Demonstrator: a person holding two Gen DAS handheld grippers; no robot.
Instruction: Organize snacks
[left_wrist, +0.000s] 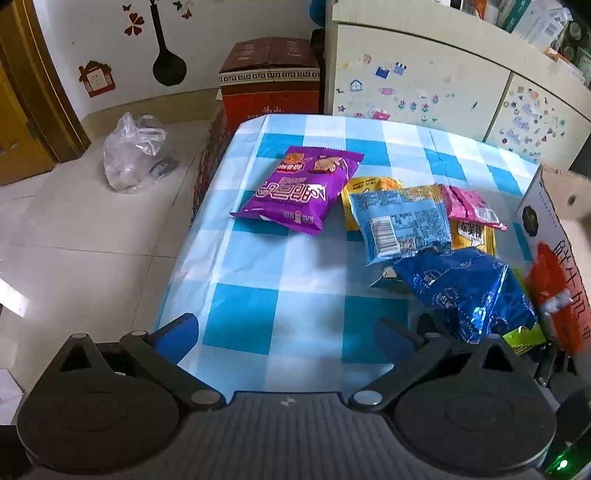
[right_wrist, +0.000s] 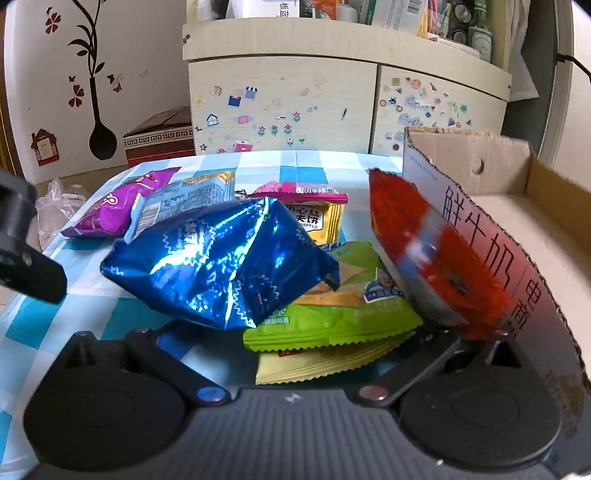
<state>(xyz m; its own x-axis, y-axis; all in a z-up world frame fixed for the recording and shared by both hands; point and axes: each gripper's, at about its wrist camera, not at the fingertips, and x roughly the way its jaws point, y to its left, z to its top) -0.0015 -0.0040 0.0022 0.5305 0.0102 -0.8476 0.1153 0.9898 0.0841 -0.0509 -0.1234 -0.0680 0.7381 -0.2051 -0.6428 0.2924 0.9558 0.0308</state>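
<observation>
On the blue-checked tablecloth (left_wrist: 258, 295) lie a purple bag (left_wrist: 295, 188), a light-blue packet (left_wrist: 400, 223), a yellow packet (left_wrist: 476, 232), a pink packet (left_wrist: 471, 206) and a shiny blue bag (left_wrist: 465, 291). My left gripper (left_wrist: 286, 332) hangs open over bare cloth, holding nothing. My right gripper (right_wrist: 303, 332) is open wide and low at the pile. The shiny blue bag (right_wrist: 221, 262) and a green packet (right_wrist: 340, 314) lie between its spread fingers, unpinched. A blurred red packet (right_wrist: 436, 258) leans on the outer wall of the cardboard box (right_wrist: 480, 162) and hides the right finger.
A sticker-covered cabinet (left_wrist: 424, 85) stands behind the table. On the floor to the left are a red-brown carton (left_wrist: 269, 81) and a clear plastic bag (left_wrist: 136, 158). The table's left edge (left_wrist: 199, 206) drops to tiled floor. A dark part of the left gripper (right_wrist: 26, 251) shows at the right view's left edge.
</observation>
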